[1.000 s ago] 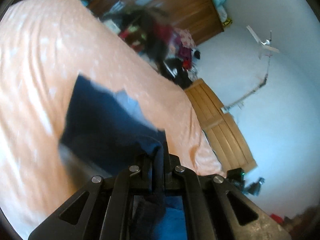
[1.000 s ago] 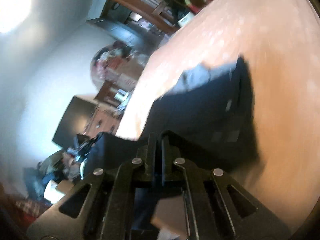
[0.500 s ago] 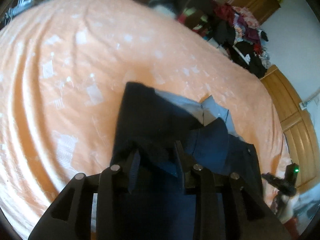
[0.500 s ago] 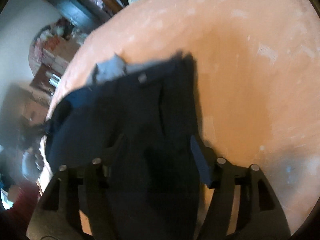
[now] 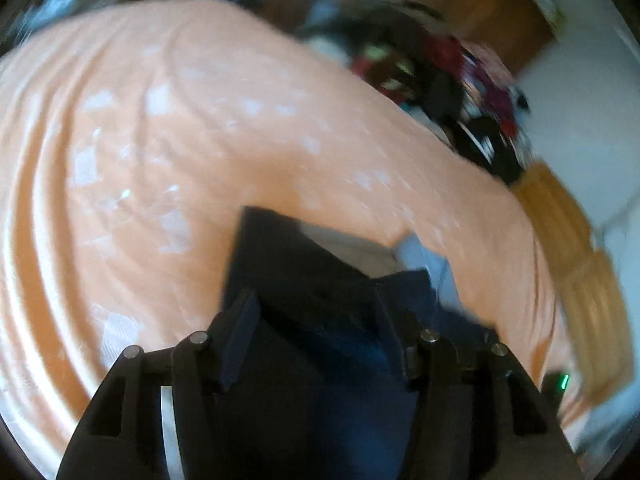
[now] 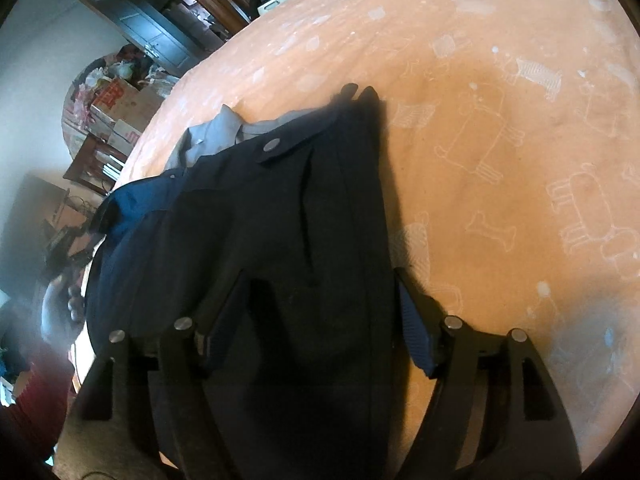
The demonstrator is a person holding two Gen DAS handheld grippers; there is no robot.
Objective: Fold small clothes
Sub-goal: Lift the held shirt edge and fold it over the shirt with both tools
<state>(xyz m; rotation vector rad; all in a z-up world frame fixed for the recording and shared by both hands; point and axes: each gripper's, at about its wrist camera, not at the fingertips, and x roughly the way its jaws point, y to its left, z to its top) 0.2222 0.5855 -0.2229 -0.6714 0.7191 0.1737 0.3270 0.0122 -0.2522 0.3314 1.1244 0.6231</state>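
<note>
Lying flat on the peach-orange bedsheet with pale printed animal figures [image 6: 500, 152] is a dark navy pair of small trousers [image 6: 304, 216], folded lengthwise, its waistband end with a round metal button [image 6: 272, 144] pointing away from the cameras. Under its far edge sit a light grey garment [image 6: 218, 136] and a brighter blue cloth [image 6: 132, 200], both partly covered by the dark fabric.

From the right wrist view, the right gripper [image 6: 320, 312] hovers over the near part of the trousers with its two black fingers spread wide; the blue pads [image 6: 416, 332] stand apart on either side of the fabric and clasp nothing.

From the left wrist view, which is motion-blurred, the left gripper [image 5: 316, 320] is likewise splayed, its fingers [image 5: 240, 332] standing wide over the same dark trousers [image 5: 296, 280], with nothing pinched between them. Beyond the bed, a heap of mixed dark and red clothing [image 5: 452, 92] lies before wooden furniture [image 5: 568, 240].
</note>
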